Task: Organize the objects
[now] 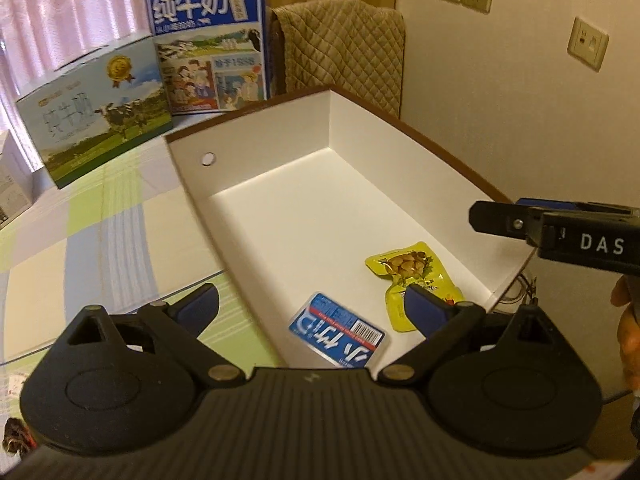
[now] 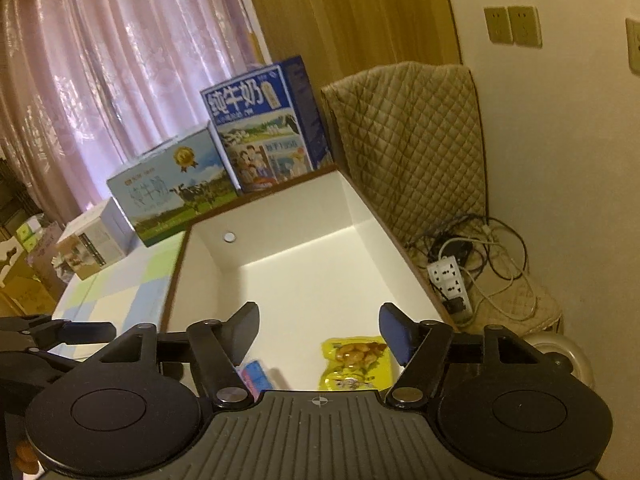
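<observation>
A white open box with a brown rim [image 1: 256, 148] [image 2: 320, 208] lies on the checked tablecloth. Inside it lie a blue packet [image 1: 340, 332] [image 2: 254, 376] and a yellow snack packet [image 1: 412, 276] [image 2: 356, 360], both near the box's near end. My left gripper [image 1: 312, 308] is open and empty, just above the near edge of the box over the blue packet. My right gripper [image 2: 320, 328] is open and empty, above the near end of the box over the yellow packet; it also shows in the left wrist view [image 1: 560, 232] at the right.
Two milk cartons stand behind the box: a pale blue-green one [image 1: 96, 108] [image 2: 172, 196] and a taller blue one [image 1: 212, 44] [image 2: 264, 128]. A quilted chair [image 1: 344, 48] [image 2: 408, 144] stands at the right, with a power strip and cables [image 2: 452, 284] on its seat. Small boxes [image 2: 92, 248] sit at the left.
</observation>
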A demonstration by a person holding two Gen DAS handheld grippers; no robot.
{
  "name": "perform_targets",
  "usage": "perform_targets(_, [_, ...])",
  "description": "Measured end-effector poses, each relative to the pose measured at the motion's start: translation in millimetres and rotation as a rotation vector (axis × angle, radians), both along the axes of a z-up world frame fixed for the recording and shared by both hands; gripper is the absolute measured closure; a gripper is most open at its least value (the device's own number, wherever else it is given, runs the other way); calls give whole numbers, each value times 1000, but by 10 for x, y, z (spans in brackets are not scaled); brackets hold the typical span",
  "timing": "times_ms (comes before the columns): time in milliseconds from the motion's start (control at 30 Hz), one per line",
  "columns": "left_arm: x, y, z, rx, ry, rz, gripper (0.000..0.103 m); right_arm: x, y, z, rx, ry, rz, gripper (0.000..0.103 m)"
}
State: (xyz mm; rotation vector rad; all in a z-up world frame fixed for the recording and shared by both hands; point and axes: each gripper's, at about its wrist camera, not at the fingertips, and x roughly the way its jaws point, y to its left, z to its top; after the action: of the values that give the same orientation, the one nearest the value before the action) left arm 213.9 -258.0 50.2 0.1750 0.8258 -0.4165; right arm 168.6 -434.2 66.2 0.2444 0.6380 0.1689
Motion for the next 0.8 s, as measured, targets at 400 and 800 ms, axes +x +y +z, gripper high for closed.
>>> perform_targets(400, [-505,841,278,-49,-36,71,4,-587,623,207,25,-68,102,34])
perform_targets(800, [-1005,1725,257,-53,-13,170,4,-950,1350,32,43,-23,241,34])
